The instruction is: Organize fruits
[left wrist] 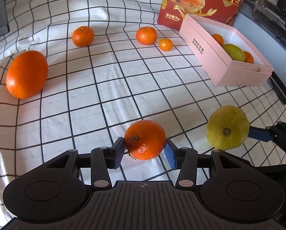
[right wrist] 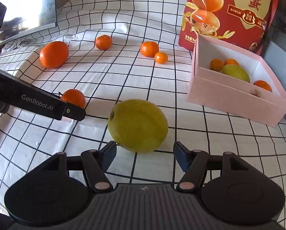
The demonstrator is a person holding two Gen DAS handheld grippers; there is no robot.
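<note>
Two fruits are being approached at once, and neither is yet lifted off the checked cloth (left wrist: 108, 88) that covers the surface.

The left tool (left wrist: 144, 151) has a mandarin (left wrist: 145, 139) between its fingers. The left pad looks to touch the peel near the stem; the right pad stands just off the fruit, with a sliver of cloth showing between. So I read this tool as open around the mandarin rather than clamped on it. The fruit sits on the cloth.

The right tool (right wrist: 144, 153) stands open, its fingers spread wider than the lemon (right wrist: 137, 125) just ahead of them. The lemon lies on the cloth beyond the fingertips, not yet between the pads, stem end turned to the tool's left.

The pink box (right wrist: 237, 103), ahead and to the right of both tools, already holds a lemon and several small oranges. Well ahead to the left lie a large orange (left wrist: 26, 74) and three more mandarins, still loose.

The step in hand looks like the grasp before the carry. Next, the left tool would need to close squarely across the mandarin's widest part. The right would need to push forward until the lemon sits between the pads, then close. The lemon is smooth and rounded and may roll away if nudged.
</note>
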